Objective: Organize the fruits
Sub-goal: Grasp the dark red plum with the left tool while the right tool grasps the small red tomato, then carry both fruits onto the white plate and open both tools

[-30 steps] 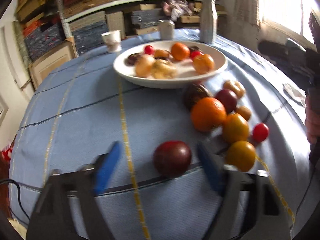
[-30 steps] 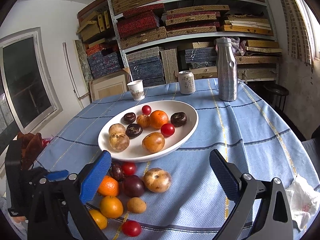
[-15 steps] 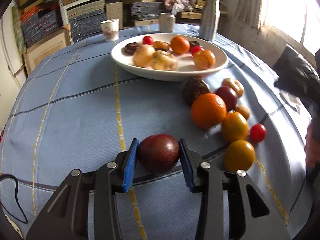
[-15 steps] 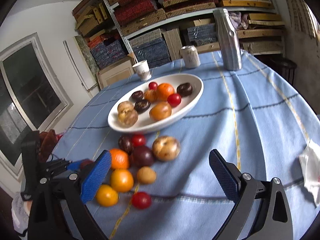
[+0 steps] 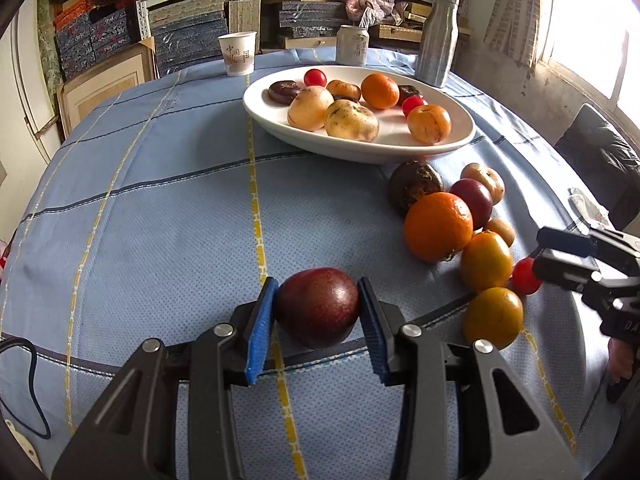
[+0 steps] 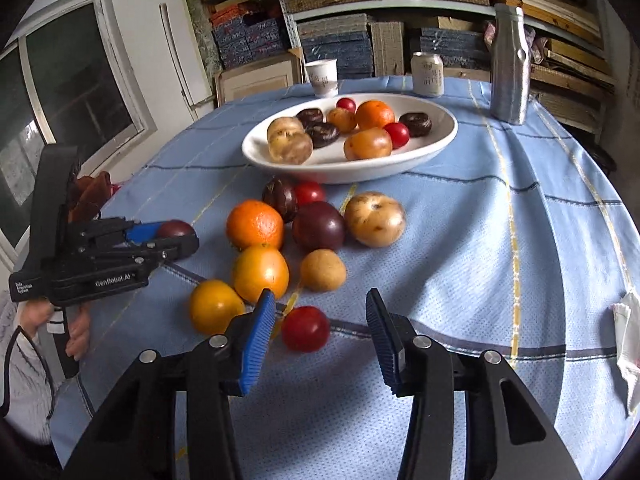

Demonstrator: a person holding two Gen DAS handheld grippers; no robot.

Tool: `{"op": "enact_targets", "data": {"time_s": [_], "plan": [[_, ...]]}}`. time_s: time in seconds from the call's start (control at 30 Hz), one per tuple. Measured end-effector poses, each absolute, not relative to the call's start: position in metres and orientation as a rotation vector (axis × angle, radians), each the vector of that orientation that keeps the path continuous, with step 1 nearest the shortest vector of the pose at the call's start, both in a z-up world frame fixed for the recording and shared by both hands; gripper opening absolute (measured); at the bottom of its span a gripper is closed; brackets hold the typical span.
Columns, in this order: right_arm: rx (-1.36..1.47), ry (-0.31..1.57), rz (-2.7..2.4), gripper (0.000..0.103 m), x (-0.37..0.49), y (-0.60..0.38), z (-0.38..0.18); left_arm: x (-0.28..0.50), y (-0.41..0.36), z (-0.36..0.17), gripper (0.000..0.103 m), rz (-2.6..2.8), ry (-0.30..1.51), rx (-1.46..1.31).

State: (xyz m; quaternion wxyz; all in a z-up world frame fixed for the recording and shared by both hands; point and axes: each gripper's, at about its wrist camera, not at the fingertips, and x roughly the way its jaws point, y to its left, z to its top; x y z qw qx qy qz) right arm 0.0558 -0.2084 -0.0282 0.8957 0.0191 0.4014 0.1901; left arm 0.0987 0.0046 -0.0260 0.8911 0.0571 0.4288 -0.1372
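Note:
In the left wrist view my left gripper [image 5: 317, 282] is shut on a dark red round fruit [image 5: 316, 312], just above the blue tablecloth. The right wrist view shows that gripper [image 6: 176, 236] at the left with the fruit in it. My right gripper [image 6: 321, 294] hangs low over the loose fruit. Its jaws are closing, and a small red tomato [image 6: 305, 328] lies between them. The left pad is close to the tomato and the right pad stands clear. Oranges, dark plums and tan fruits lie in a cluster [image 6: 280, 240]. A white oval plate [image 6: 360, 176] behind holds several fruits.
A paper cup [image 6: 322, 76], a drink can [image 6: 427, 74] and a metal bottle [image 6: 510, 64] stand at the table's far edge. A crumpled tissue [image 6: 626, 344] lies at the right. Shelves of boxes fill the back wall. A hand [image 6: 76, 328] holds the left gripper's handle.
My left gripper closed on the dark red fruit. My right gripper came down and nearer to the loose fruits, and its wide jaws narrowed around the red tomato.

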Motion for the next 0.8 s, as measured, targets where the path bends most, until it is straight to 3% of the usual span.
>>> {"op": "enact_targets", "data": {"time_s": [0.27, 0.57, 0.8], "plan": [[-0.016, 0.907, 0.412, 0.026, 0.056, -0.195, -0.041, 0.099, 0.005, -0.026, 0.04, -0.285, 0.89, 0.119], [0.072, 0.841, 0.46, 0.025, 0.052, -0.208, -0.028, 0.095, 0.007, -0.018, 0.04, -0.292, 0.848, 0.1], [0.203, 0.736, 0.431, 0.025, 0.077, -0.243, 0.021, 0.127, -0.001, 0.032, 0.04, -0.264, 0.769, 0.112]]}}
